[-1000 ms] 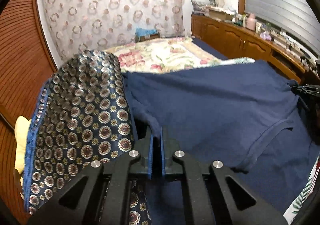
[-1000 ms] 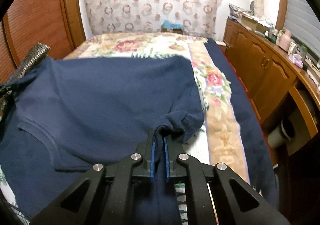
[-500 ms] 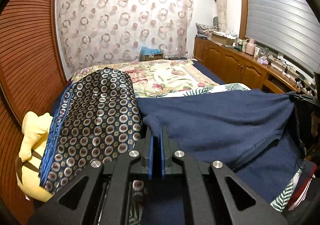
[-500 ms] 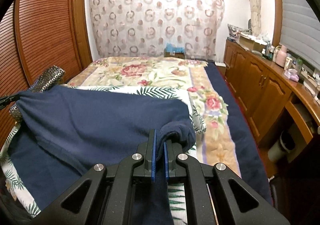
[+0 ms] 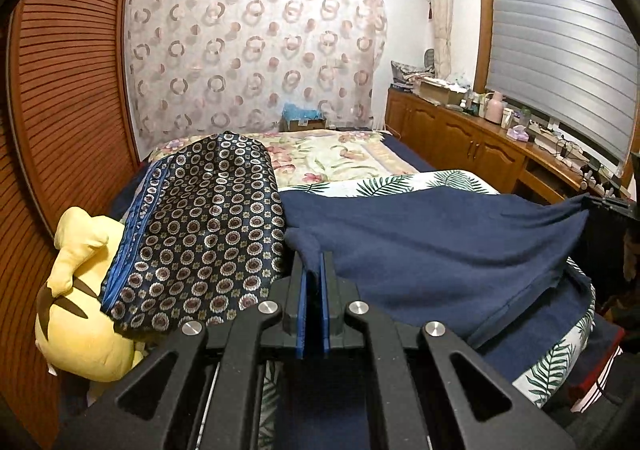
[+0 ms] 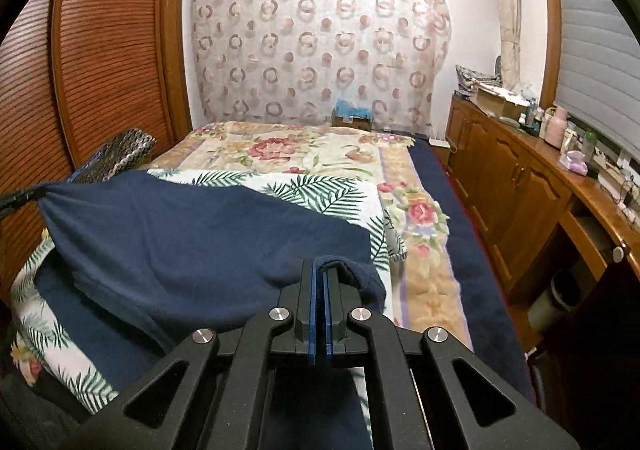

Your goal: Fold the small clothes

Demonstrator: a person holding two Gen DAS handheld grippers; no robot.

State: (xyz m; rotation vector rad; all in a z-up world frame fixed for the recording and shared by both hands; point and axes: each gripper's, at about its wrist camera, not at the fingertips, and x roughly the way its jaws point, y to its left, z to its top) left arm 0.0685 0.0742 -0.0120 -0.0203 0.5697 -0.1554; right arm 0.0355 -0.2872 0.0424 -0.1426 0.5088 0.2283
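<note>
A navy blue garment [image 5: 420,246] hangs stretched between my two grippers above the bed. In the left wrist view my left gripper [image 5: 313,264] is shut on one corner of it, the cloth bunched over the blue pads. My right gripper [image 6: 320,270] pinches the other corner of the garment [image 6: 200,242], and its jaws are closing tighter on the cloth between them. The top edge runs taut from hand to hand; the lower part lies doubled on the leaf-print sheet [image 6: 320,190]. Each gripper's tip shows at the other view's edge.
A dark pillow with ring patterns [image 5: 200,234] and a yellow plush toy [image 5: 80,290] lie left of the garment. A floral blanket [image 6: 280,146] covers the far bed. Louvred wardrobe doors [image 6: 100,50] stand left, a cluttered wooden cabinet [image 6: 520,190] right.
Both grippers have risen and drawn back toward the bed's near end, keeping their hold. The garment's held edge has come with them, uncovering more leaf-print sheet beyond it.
</note>
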